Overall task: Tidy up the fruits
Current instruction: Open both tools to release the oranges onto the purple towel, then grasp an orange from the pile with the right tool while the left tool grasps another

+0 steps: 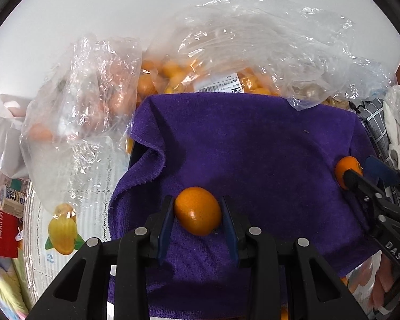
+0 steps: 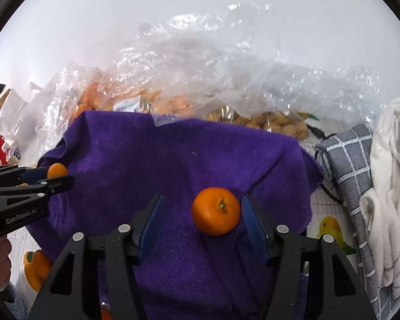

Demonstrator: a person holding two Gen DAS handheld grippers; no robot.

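Two small round orange citrus fruits: one (image 1: 198,210) is clamped by left gripper (image 1: 197,214); the other (image 2: 216,211), loose between right gripper's (image 2: 201,224) parted fingers, may roll off the purple terry towel (image 2: 152,160).

2 small oranges on purple towel (image 1: 253,146): oval one (image 1: 198,210) w/ glossy skin, round one (image 2: 216,211) (stem up).

Both wrist fisheyes look steeply down, close over the draped purple terry towel (image 1: 253,146), each between its own black claw's fingers, sharing the towel and crinkled clear plastic bags (image 2: 200,80) beyond the claws.
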